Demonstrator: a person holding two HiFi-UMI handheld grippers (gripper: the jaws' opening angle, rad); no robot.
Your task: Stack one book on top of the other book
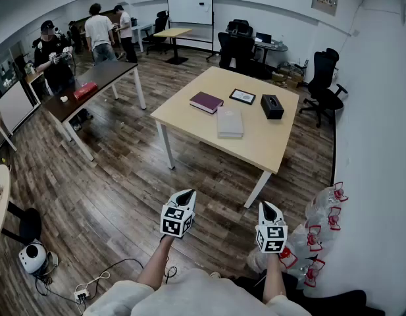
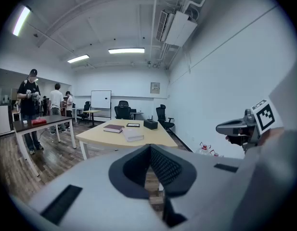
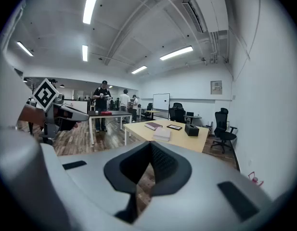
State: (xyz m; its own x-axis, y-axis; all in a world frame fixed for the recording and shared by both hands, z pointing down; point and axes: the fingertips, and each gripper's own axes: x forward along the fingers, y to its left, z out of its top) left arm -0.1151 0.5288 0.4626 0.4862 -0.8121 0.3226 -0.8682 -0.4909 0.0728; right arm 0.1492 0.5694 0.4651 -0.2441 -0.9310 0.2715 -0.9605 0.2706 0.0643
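The two books lie flat on a light wooden table (image 1: 271, 143), side by side, neither on top of the other. The dark red book (image 1: 206, 102) lies toward the table's far left part. The pale grey book (image 1: 229, 122) lies just beside it, nearer to the person. Behind them on the same table are a dark-framed flat panel (image 1: 242, 96) and, to its right, a black box (image 1: 272, 106).

The person stands well back from the table, on a wooden plank floor (image 1: 117, 176). The left gripper (image 1: 185, 195) and the right gripper (image 1: 269, 207) are held out low in front of the body, side by side and apart from each other, pointing toward the table and slightly down. Each gripper view shows its own jaws pressed together with nothing between them, and the table with the books lies far beyond the tips.

A cluster of clear water bottles with red caps (image 1: 324, 219) stands on the floor by the white wall at the right. A black office chair (image 1: 323, 87) stands past the table's right corner. At the left is a long dark table (image 1: 101, 78) with a red object (image 1: 85, 90) on it, and several people stand near it. A whiteboard (image 1: 189, 5) stands at the far wall.
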